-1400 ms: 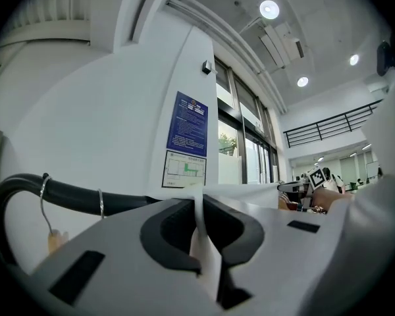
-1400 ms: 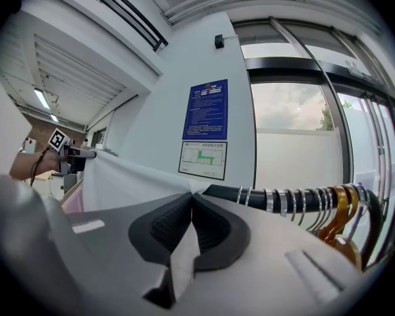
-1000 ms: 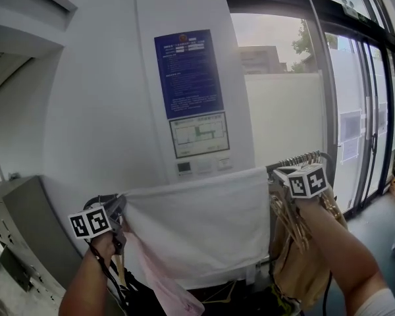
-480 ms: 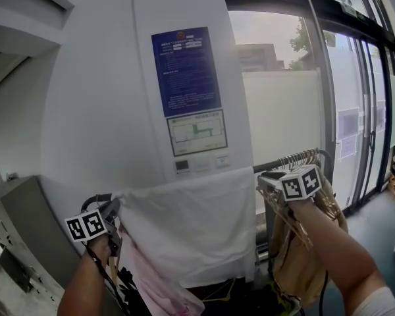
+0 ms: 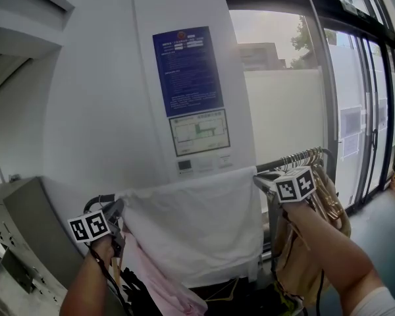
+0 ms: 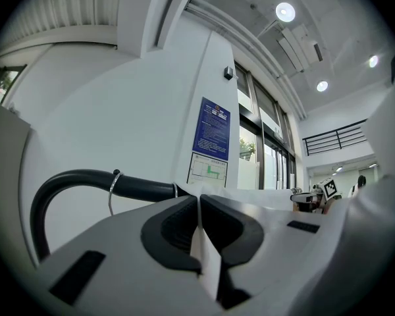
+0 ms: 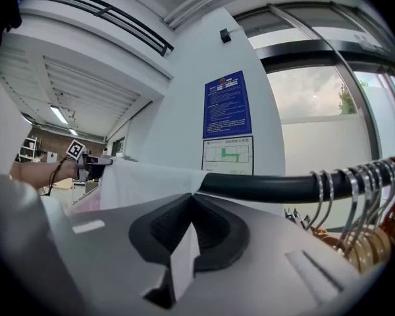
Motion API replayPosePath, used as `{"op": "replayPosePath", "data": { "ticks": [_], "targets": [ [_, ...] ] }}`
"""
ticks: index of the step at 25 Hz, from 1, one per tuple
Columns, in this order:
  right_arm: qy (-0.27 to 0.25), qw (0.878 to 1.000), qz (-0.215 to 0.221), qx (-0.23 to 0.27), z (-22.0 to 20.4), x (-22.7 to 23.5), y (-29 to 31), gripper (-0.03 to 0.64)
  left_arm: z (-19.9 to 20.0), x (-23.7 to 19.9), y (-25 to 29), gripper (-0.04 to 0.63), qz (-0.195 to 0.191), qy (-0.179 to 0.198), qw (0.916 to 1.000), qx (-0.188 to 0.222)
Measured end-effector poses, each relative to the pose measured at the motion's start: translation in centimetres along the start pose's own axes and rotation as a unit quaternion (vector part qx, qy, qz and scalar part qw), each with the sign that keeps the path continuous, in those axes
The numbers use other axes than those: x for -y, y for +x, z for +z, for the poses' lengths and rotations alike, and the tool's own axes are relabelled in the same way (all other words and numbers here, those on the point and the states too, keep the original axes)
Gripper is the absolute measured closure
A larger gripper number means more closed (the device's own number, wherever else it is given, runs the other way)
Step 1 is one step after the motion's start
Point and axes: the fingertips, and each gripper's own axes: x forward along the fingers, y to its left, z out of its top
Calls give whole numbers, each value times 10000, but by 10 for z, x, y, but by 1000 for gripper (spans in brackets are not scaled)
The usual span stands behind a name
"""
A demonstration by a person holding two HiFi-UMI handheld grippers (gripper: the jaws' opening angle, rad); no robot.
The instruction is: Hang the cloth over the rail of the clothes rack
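A white cloth (image 5: pixel 197 222) hangs spread between my two grippers, its top edge level with the black rail (image 5: pixel 284 162) of the clothes rack. My left gripper (image 5: pixel 118 210) is shut on the cloth's left top corner; white fabric (image 6: pixel 204 255) shows pinched between its jaws, beside the rail's curved end (image 6: pixel 85 180). My right gripper (image 5: pixel 262 181) is shut on the right top corner, a fold of cloth (image 7: pixel 183 259) between its jaws, with the rail (image 7: pixel 270 184) just beyond. The cloth's top edge (image 7: pixel 145 176) runs from there toward the left gripper (image 7: pixel 85 163).
Several hangers (image 5: pixel 309 158) with tan garments (image 5: pixel 316 242) crowd the rail's right part; their hooks (image 7: pixel 355 183) sit near my right gripper. A pink garment (image 5: pixel 158 282) hangs below the cloth. A white pillar with a blue notice (image 5: pixel 187 71) stands behind, glass doors (image 5: pixel 362 110) to the right.
Both grippers and the cloth have shifted slightly left and up against the rail; the right gripper moved left by a little. Both grips are unchanged.
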Motion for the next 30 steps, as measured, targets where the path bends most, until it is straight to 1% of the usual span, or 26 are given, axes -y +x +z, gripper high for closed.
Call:
{"op": "replayPosePath", "data": {
  "ticks": [2, 5, 9, 12, 14, 17, 20, 24, 30],
  "targets": [
    [-1, 9999, -126, 97, 5, 7, -7, 614, 2, -1, -2, 581, -36, -41, 10000, 18],
    [-18, 9993, -283, 225, 18, 17, -19, 614, 10, 6, -2, 580, -192, -70, 9998, 48],
    [-51, 9984, -518, 240, 32, 27, -31, 614, 25, 15, 0, 577, -342, -153, 9992, 166],
    [38, 9976, -666, 198, 29, 37, -38, 614, 27, 18, 2, 575, -369, -164, 9990, 182],
    [81, 9967, -800, 145, 23, 45, -42, 614, 26, 15, 2, 575, -275, -193, 9992, 206],
    [210, 9944, -1027, 115, 15, 61, -51, 614, 29, -5, -4, 581, 22, -271, 9991, 318],
    [273, 9940, -1053, 76, 9, 66, -56, 614, 21, -8, -4, 581, 48, -225, 9995, 213],
    [274, 9944, -1023, 43, 4, 65, -55, 612, 3, 11, 6, 581, -115, -82, 9999, -25],
    [284, 9947, -990, 76, 4, 64, -54, 611, -30, 30, 17, 580, -255, 122, 9985, -476]
  ]
}}
